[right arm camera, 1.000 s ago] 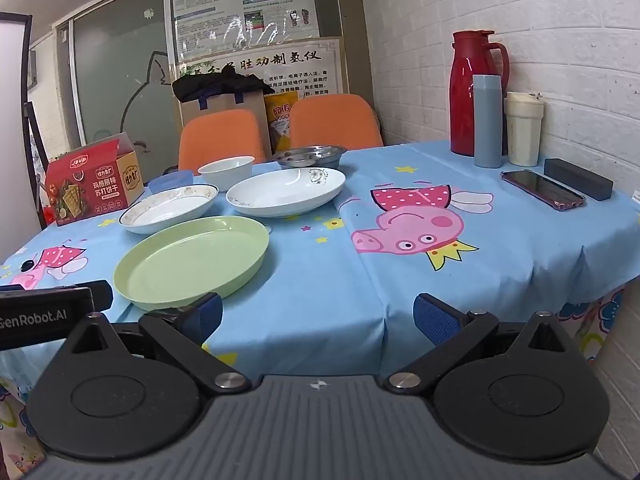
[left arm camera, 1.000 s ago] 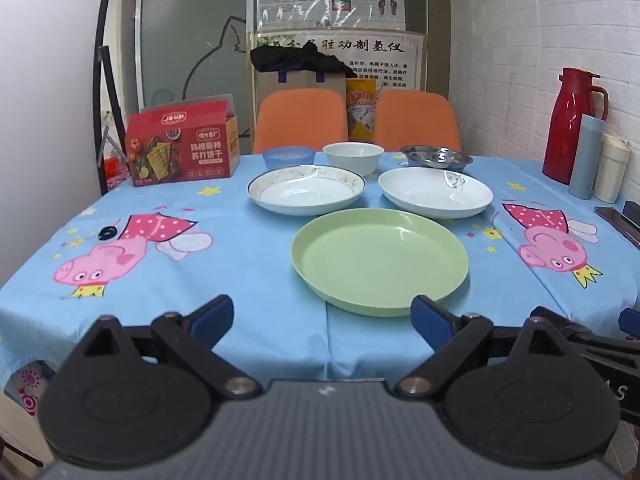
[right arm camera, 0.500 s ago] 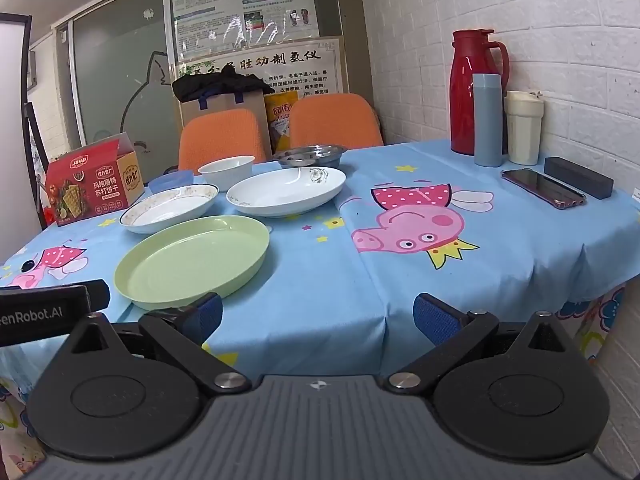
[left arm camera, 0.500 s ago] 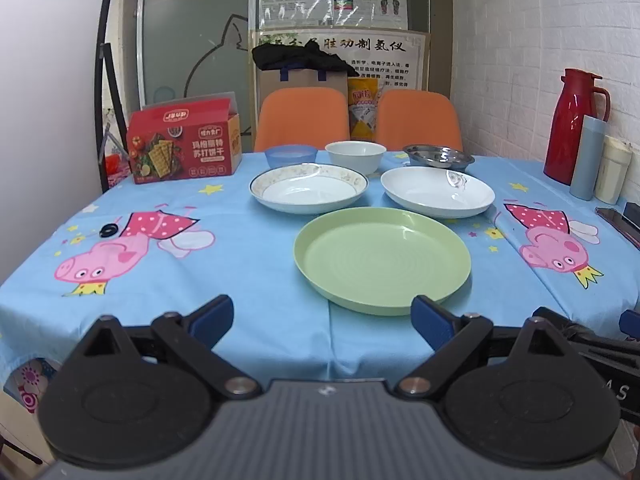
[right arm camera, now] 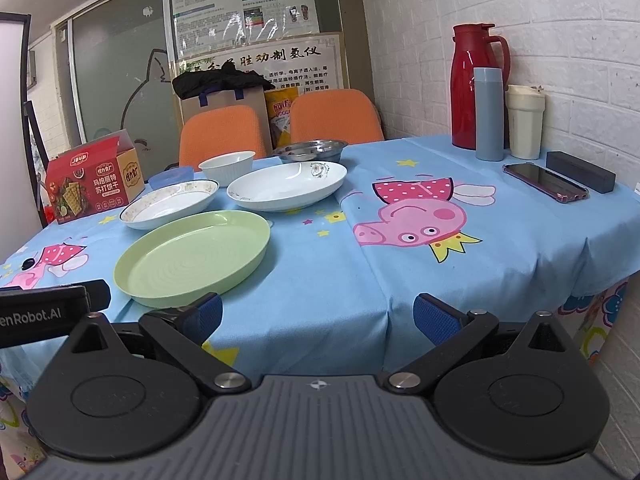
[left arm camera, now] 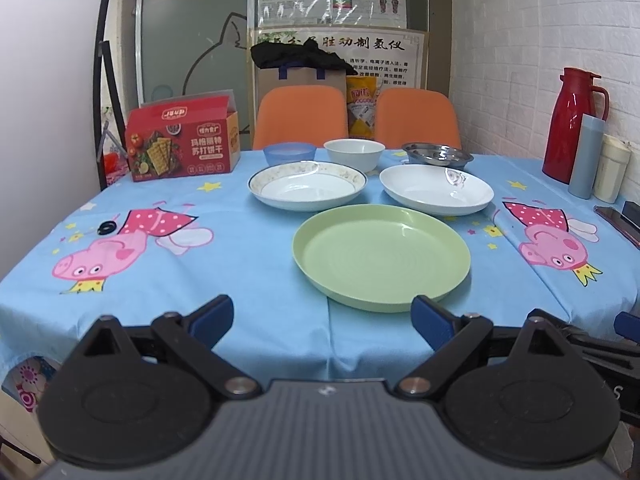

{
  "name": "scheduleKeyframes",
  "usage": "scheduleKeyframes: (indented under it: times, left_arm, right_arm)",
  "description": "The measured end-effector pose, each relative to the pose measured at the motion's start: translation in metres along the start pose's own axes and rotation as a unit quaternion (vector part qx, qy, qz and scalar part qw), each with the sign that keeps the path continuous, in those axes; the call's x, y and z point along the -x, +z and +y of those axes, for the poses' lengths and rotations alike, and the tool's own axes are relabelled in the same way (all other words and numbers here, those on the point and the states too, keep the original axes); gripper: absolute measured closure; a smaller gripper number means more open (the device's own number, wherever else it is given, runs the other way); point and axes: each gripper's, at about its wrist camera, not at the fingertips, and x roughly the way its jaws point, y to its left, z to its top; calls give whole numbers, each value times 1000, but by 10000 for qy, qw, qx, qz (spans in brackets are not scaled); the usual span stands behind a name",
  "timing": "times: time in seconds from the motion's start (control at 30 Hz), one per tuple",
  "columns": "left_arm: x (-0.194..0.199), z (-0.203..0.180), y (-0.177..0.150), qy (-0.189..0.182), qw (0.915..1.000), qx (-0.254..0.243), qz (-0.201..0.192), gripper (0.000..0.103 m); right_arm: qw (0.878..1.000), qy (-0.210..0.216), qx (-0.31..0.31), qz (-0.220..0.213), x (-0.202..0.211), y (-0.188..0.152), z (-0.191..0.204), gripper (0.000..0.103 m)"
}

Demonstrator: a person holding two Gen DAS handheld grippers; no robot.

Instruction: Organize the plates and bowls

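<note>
A green plate (left arm camera: pixel 381 253) (right arm camera: pixel 192 255) lies nearest on the blue tablecloth. Behind it sit a gold-rimmed white plate (left arm camera: pixel 307 185) (right arm camera: pixel 170 203) and a plain white plate (left arm camera: pixel 436 189) (right arm camera: pixel 287 185). Further back stand a blue bowl (left arm camera: pixel 289 153) (right arm camera: pixel 172 178), a white bowl (left arm camera: pixel 353 154) (right arm camera: pixel 227 165) and a steel dish (left arm camera: pixel 437 155) (right arm camera: pixel 311 150). My left gripper (left arm camera: pixel 322 318) hovers open at the table's front edge, just short of the green plate. My right gripper (right arm camera: pixel 318 318) is open too, holding nothing, to the right of that plate.
A red cracker box (left arm camera: pixel 182 143) stands at the back left. A red thermos (right arm camera: pixel 474 86), a grey bottle (right arm camera: pixel 489 114) and a cream cup (right arm camera: pixel 525 122) line the right wall, with a phone (right arm camera: pixel 545 182) and black case (right arm camera: pixel 580 171) nearby. Two orange chairs (left arm camera: pixel 300 116) face the far side.
The left wrist view has shifted slightly, so the table sits a little higher and to the right in frame. Both grippers stay open and no dish has moved.
</note>
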Motion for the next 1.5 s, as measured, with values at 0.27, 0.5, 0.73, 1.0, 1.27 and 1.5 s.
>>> scheduleKeyframes:
  times: [0.27, 0.5, 0.73, 1.0, 1.27, 1.5]
  left_arm:
    - [0, -1, 0, -14, 10000, -1, -20, 11]
    - [-1, -2, 2, -31, 10000, 23, -25, 11]
    - [-2, -2, 5, -60, 10000, 26, -2, 11]
    - [-2, 0, 5, -53, 10000, 80, -3, 11]
    - [2, 4, 5, -56, 9998, 100, -140, 11]
    - [-4, 6, 2, -45, 9999, 97, -45, 11]
  right_arm:
    - [10000, 9, 26, 2, -1, -1, 1, 0]
    - [10000, -9, 13, 27, -2, -1, 1, 0]
    - [10000, -62, -24, 46, -4, 0, -2, 0]
    - [9999, -85, -18, 63, -5, -1, -3, 0]
    - [9999, -104, -25, -16, -1, 0, -3, 0]
    - [9999, -64, -51, 129, -9, -4, -5, 0]
